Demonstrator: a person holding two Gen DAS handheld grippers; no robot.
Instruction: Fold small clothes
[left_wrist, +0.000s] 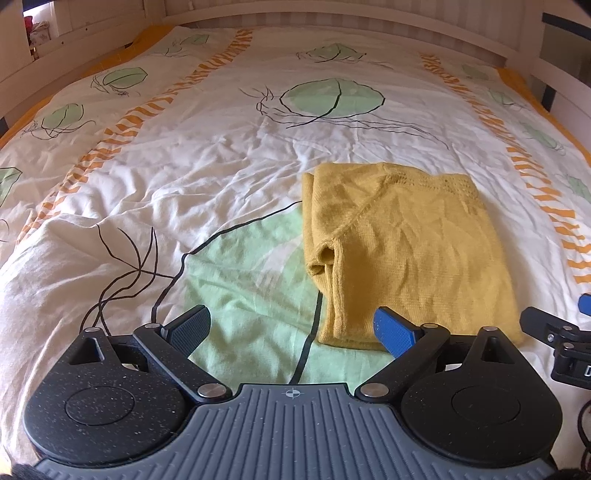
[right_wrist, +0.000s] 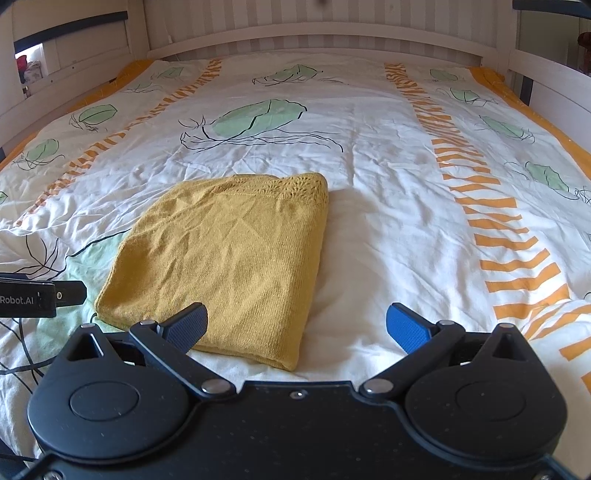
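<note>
A mustard-yellow knit garment (left_wrist: 406, 251) lies folded into a rectangle on the bed; it also shows in the right wrist view (right_wrist: 229, 258). My left gripper (left_wrist: 291, 328) is open and empty, just short of the garment's near left corner. My right gripper (right_wrist: 295, 325) is open and empty, at the garment's near right corner, its left finger over the near edge. The right gripper's fingers show at the right edge of the left wrist view (left_wrist: 554, 332); the left gripper's body shows at the left edge of the right wrist view (right_wrist: 37, 295).
The bed is covered by a white duvet (right_wrist: 388, 206) with green leaf prints and orange stripes, wrinkled on the left. A white wooden bed frame (right_wrist: 314, 37) runs round the far end and both sides.
</note>
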